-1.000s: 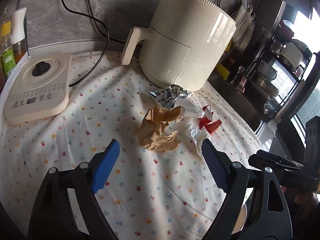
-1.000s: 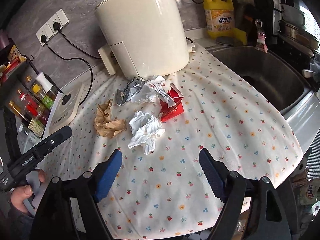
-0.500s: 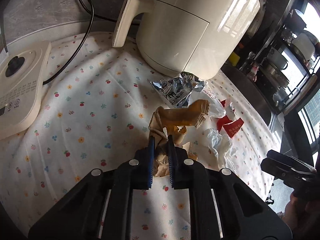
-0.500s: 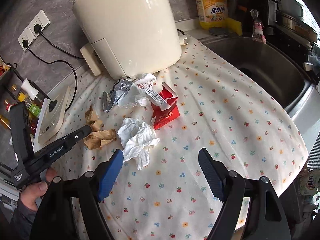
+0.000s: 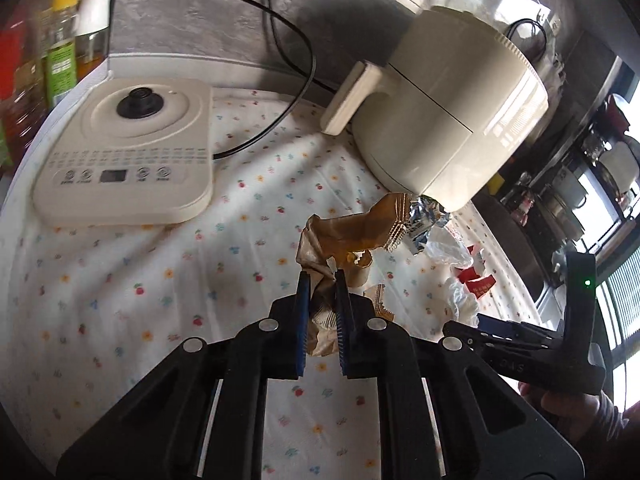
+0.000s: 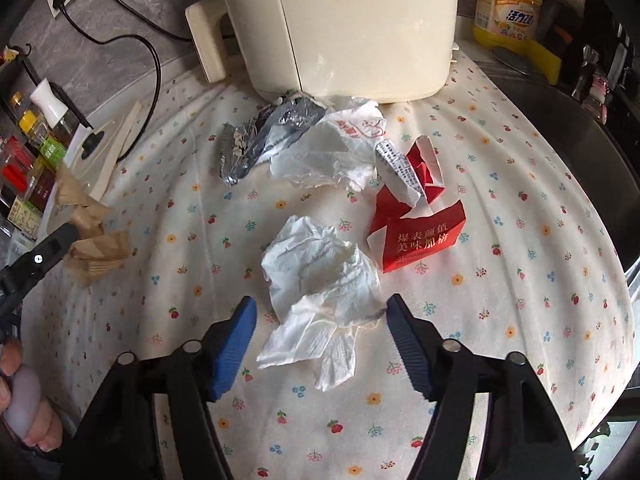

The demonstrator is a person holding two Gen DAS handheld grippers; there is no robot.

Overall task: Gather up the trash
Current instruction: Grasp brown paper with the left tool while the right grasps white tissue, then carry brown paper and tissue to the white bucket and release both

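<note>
My left gripper [image 5: 320, 280] is shut on a crumpled brown paper bag [image 5: 352, 232] and holds it lifted above the flowered cloth; the bag also shows at the left of the right wrist view [image 6: 92, 240]. My right gripper [image 6: 320, 312] is open, its blue pads on either side of a crumpled white tissue [image 6: 320, 280] lying on the cloth. Beyond it lie a red carton [image 6: 416, 228], a clear plastic bag [image 6: 332, 152] and a silver foil wrapper [image 6: 264, 140].
A cream air fryer [image 6: 340, 24] stands behind the trash. A kettle base [image 5: 128, 148] with a black cord sits at the left. Spice bottles [image 6: 36, 140] stand at the far left. A yellow detergent bottle [image 6: 508, 4] and a sink [image 6: 592, 120] are at the right.
My left gripper closed on the brown bag and lifted it up and to the left. My right gripper moved in over the white tissue, still open.
</note>
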